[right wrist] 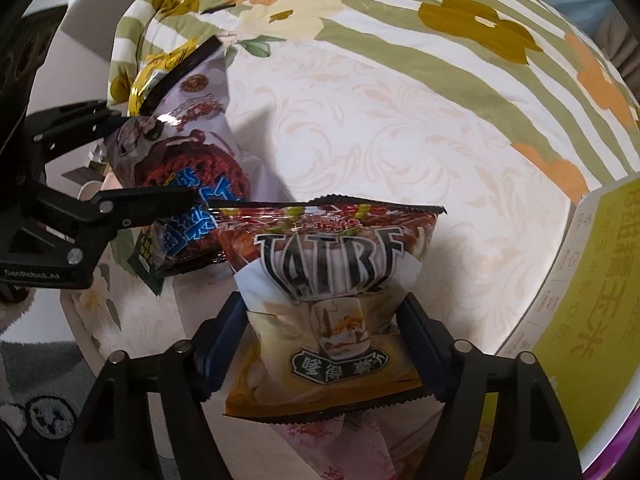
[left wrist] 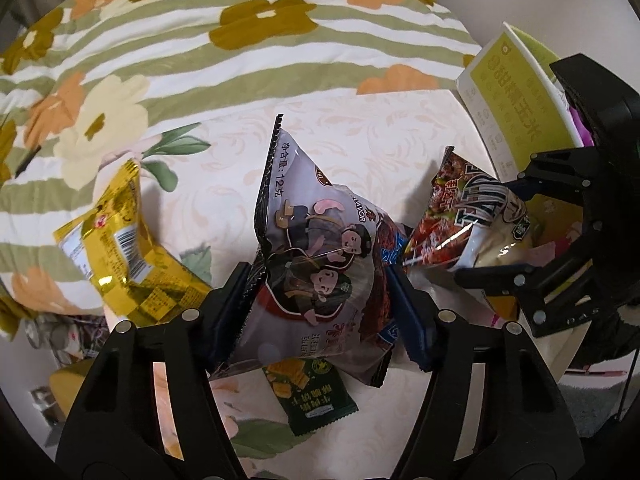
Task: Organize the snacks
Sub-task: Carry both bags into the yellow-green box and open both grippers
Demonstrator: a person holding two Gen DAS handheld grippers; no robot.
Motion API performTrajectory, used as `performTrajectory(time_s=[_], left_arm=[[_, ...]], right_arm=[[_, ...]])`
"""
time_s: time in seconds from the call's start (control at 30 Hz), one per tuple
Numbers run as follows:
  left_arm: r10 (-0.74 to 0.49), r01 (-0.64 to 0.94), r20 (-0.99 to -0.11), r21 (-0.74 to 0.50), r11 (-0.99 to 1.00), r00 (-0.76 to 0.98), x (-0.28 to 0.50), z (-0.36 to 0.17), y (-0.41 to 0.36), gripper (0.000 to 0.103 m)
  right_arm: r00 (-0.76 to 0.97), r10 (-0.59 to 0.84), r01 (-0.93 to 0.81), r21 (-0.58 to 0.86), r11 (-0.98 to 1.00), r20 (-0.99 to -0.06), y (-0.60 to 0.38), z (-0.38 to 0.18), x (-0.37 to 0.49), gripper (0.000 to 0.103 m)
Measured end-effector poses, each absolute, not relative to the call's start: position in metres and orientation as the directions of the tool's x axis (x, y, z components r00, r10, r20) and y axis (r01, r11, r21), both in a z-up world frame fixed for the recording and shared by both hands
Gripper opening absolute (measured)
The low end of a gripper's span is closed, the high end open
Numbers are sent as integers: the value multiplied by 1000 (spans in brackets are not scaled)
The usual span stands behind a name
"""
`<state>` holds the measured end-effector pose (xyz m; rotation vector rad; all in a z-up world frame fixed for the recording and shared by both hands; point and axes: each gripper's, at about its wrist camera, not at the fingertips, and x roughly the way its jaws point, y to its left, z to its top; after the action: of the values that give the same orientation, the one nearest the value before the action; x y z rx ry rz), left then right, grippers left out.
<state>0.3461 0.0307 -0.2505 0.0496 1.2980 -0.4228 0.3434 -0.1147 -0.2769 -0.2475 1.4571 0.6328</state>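
Black fingers of the left gripper (left wrist: 320, 292) pinch a pale cartoon-printed snack bag (left wrist: 316, 256), held above the bed (left wrist: 360, 136). At 3 o'clock, the right gripper (right wrist: 324, 344) clamps a red-and-cream snack bag (right wrist: 328, 300). A green packet (left wrist: 310, 394) lies beneath, a yellow bag (left wrist: 120, 248) at 9 o'clock, a green-and-white box (left wrist: 508, 100) at 2 o'clock.

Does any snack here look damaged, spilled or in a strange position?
Nothing looks torn or spilled. The left gripper holds a grey packet and the right gripper holds a brown packet; both look sealed. A green packet lies partly hidden under the grey one, and a yellow packet lies crumpled against the quilt.
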Motion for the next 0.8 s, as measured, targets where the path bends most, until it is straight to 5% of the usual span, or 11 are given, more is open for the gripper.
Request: performTrajectory(time_s=[0.8], left_arm=[[-345, 318, -853, -227, 921, 392, 302, -155, 70, 64]], right_arm=[[289, 310, -341, 205, 917, -906, -141, -179, 295, 64]])
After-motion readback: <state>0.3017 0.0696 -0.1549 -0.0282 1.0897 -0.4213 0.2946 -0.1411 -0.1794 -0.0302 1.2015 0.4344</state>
